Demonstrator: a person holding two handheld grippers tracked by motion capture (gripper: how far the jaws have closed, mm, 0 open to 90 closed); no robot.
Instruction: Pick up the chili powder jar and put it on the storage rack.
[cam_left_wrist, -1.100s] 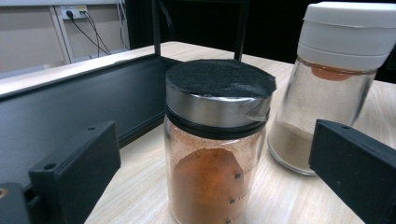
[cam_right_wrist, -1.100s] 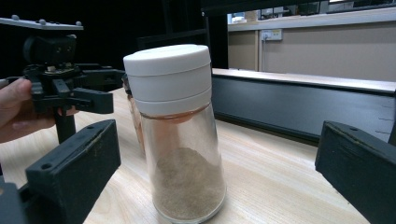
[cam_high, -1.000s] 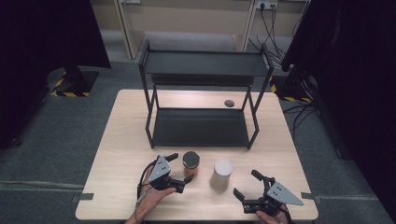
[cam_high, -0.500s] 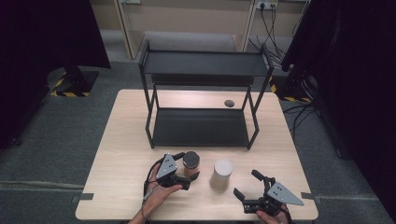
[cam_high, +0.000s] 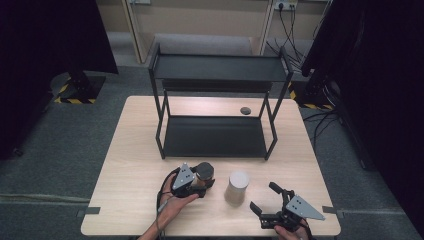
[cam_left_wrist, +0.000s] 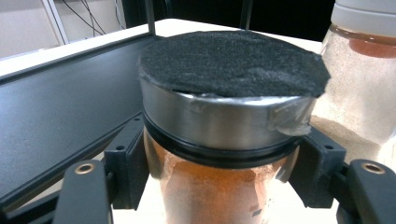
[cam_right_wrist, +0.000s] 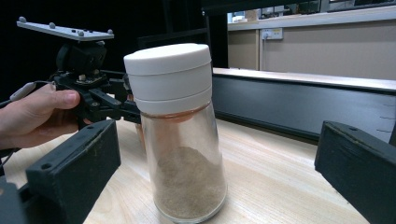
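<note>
My left gripper is shut on a jar of orange-brown powder with a metal lid and black top, near the table's front. Its jaws have just been closing around the jar. In the left gripper view both pads press the glass below the lid. A white-lidded jar of pale powder stands upright just to the right. My right gripper lies open, right of that jar and pointing at it. In the right gripper view the white-lidded jar stands ahead of the wide-open jaws, untouched.
A black two-tier metal rack stands behind the jars at the table's middle and back. A small dark disc lies on the table beneath the rack's top shelf. Bare wood lies to the left and right of the rack.
My left gripper moved right to the dark-topped jar and closed on it. The right gripper and the white-lidded jar stayed put.
</note>
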